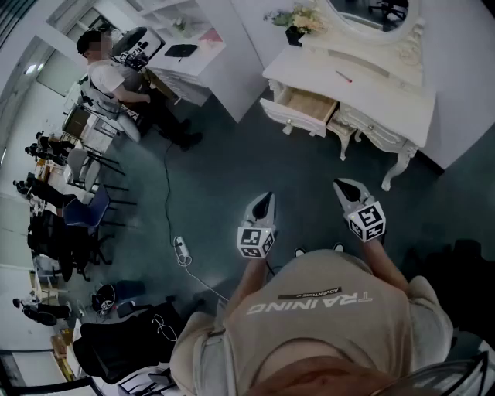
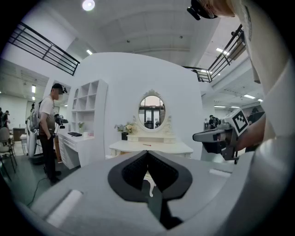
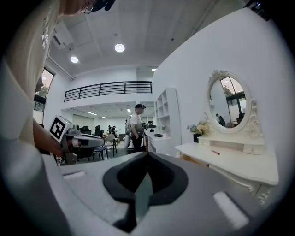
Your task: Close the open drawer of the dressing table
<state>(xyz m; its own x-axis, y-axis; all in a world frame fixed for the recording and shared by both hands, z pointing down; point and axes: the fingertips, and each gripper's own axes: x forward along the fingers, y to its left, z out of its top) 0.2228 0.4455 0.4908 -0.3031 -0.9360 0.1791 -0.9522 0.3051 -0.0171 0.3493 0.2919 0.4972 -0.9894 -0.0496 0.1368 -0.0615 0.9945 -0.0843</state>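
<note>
The white dressing table (image 1: 387, 85) stands at the far right against the wall, under an oval mirror (image 1: 371, 11). Its left drawer (image 1: 305, 108) is pulled out, showing a bare wooden inside. Both grippers hover over the dark floor, well short of the table. My left gripper (image 1: 267, 198) is shut and holds nothing; my right gripper (image 1: 341, 184) is shut and holds nothing too. In the left gripper view the table (image 2: 150, 147) lies straight ahead beyond the closed jaws. In the right gripper view the table (image 3: 230, 161) and the open drawer (image 3: 190, 158) are to the right.
A flower vase (image 1: 298, 22) and a red pen (image 1: 343, 76) sit on the tabletop. A person (image 1: 116, 73) stands by a white desk (image 1: 186, 54) at the far left. A power strip (image 1: 182, 250) with its cable lies on the floor. Chairs (image 1: 85, 216) crowd the left side.
</note>
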